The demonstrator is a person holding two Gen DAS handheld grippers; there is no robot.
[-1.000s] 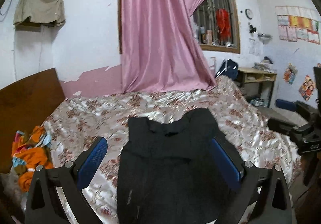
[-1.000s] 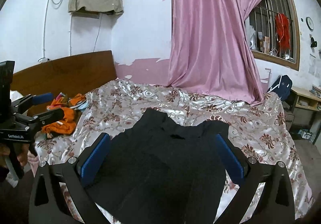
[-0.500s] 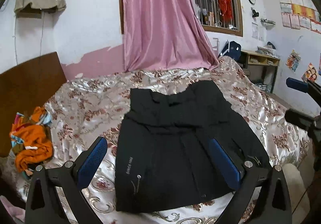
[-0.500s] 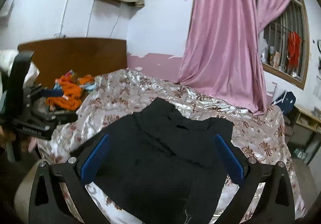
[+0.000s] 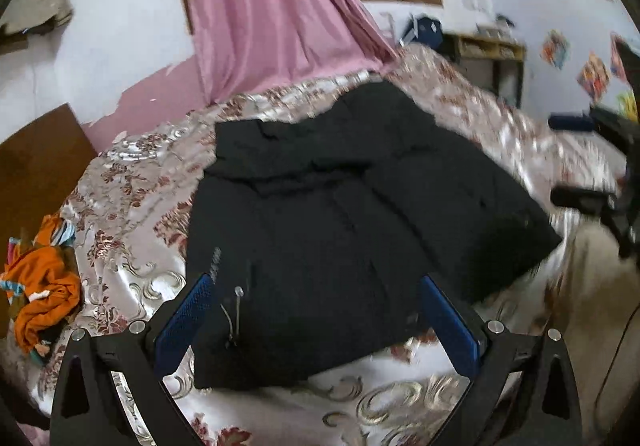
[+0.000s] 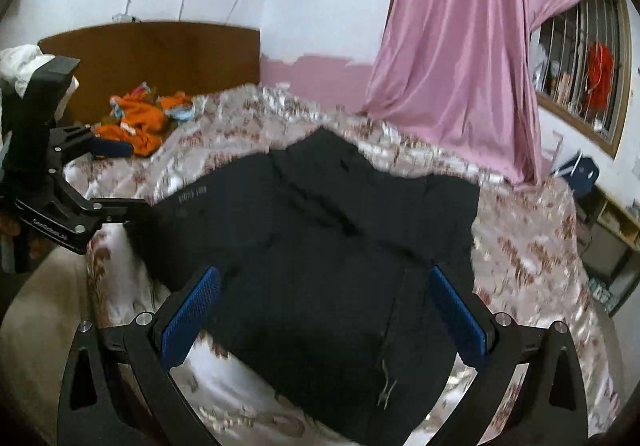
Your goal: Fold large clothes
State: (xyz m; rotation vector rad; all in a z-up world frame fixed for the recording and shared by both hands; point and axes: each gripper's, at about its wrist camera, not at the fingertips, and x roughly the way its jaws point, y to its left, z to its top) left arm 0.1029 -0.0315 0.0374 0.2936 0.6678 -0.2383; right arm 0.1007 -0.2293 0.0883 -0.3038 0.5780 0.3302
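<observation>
A large black jacket (image 5: pixel 340 214) lies spread flat on the floral bedspread (image 5: pixel 132 182), collar toward the far wall. It also shows in the right wrist view (image 6: pixel 328 246). My left gripper (image 5: pixel 316 320) is open and empty, above the jacket's near hem. My right gripper (image 6: pixel 324 310) is open and empty, above the hem's other side. Each gripper shows at the edge of the other's view: the right one (image 5: pixel 592 190) at the jacket's right corner, the left one (image 6: pixel 72 206) at its left corner.
An orange garment pile (image 5: pixel 40 294) lies at the bed's left by the brown headboard (image 6: pixel 152 58). A pink curtain (image 5: pixel 272 10) hangs behind the bed. A wooden shelf (image 5: pixel 492 58) and a barred window (image 6: pixel 580 58) are at the right.
Both grippers have risen and tilted down over the bed, so the whole jacket now shows lying flat. Both stayed open and empty.
</observation>
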